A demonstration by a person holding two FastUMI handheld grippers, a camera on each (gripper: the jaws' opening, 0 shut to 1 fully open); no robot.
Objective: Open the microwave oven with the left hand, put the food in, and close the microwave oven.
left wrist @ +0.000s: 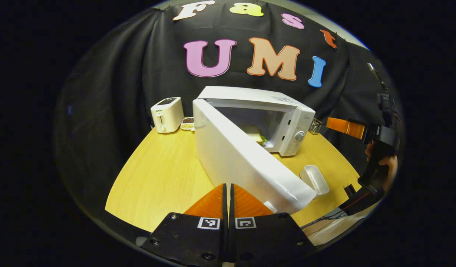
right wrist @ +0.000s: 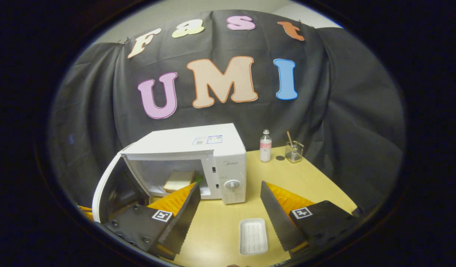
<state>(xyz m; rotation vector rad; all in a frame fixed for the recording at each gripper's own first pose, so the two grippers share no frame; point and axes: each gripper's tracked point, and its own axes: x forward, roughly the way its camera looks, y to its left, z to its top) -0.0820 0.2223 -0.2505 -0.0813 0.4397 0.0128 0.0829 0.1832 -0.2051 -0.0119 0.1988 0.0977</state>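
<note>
The microwave oven [right wrist: 198,163] stood open on the tabletop [right wrist: 309,181] with food [right wrist: 178,180] inside; left hand-held gripper [left wrist: 228,193] was closed, empty; right hand-held gripper [right wrist: 230,207] gaped wide, empty.

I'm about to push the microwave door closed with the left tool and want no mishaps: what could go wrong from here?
1. The door swings over the table near the white tray, so it may knock it.
2. The shut left tool sits at the door's outer face; a push could slide the microwave.
3. The sandwich lies near the opening and might get caught.
</note>
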